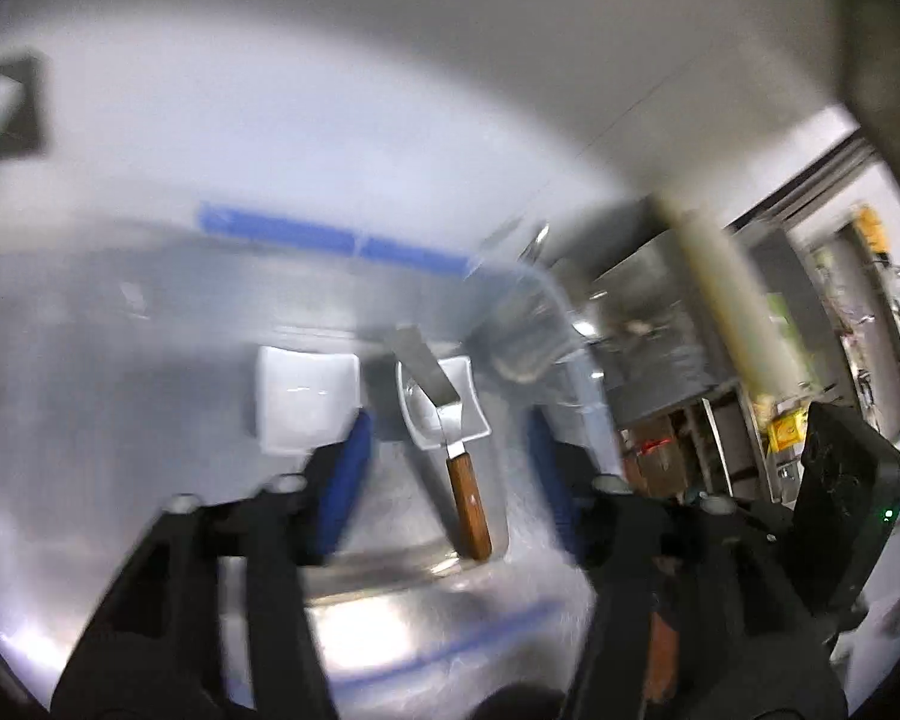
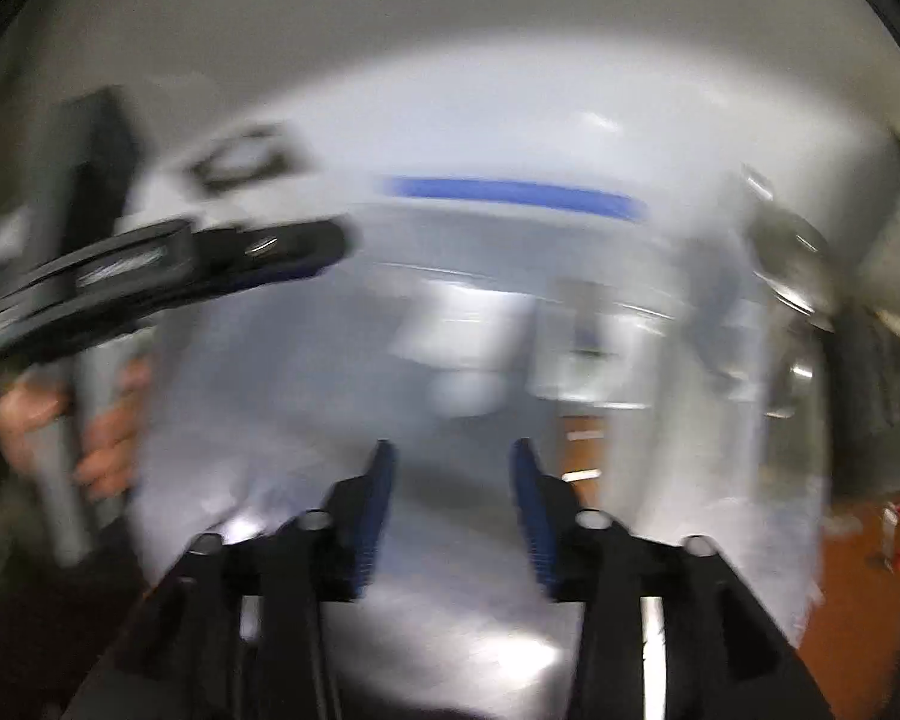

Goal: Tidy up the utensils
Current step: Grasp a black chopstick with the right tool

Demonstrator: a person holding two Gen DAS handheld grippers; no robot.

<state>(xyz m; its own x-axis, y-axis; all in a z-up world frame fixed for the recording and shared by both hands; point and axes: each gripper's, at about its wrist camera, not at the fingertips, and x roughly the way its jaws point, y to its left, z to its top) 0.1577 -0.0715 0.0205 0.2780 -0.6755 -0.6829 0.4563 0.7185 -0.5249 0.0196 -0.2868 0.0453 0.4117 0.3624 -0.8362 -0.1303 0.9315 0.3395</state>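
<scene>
In the left wrist view a spatula with a brown wooden handle and a metal blade lies in a clear plastic bin with a blue strip on its rim. The blade rests on a small white square dish. My left gripper is open and empty, its blue pads on either side of the handle and apart from it. In the blurred right wrist view my right gripper is open and empty above the same bin. The left gripper shows at the left of that view, held by a hand.
A second white square dish sits in the bin left of the spatula. Metal utensils lean at the bin's far right corner. Shelves and clutter stand to the right. A black device is at the lower right.
</scene>
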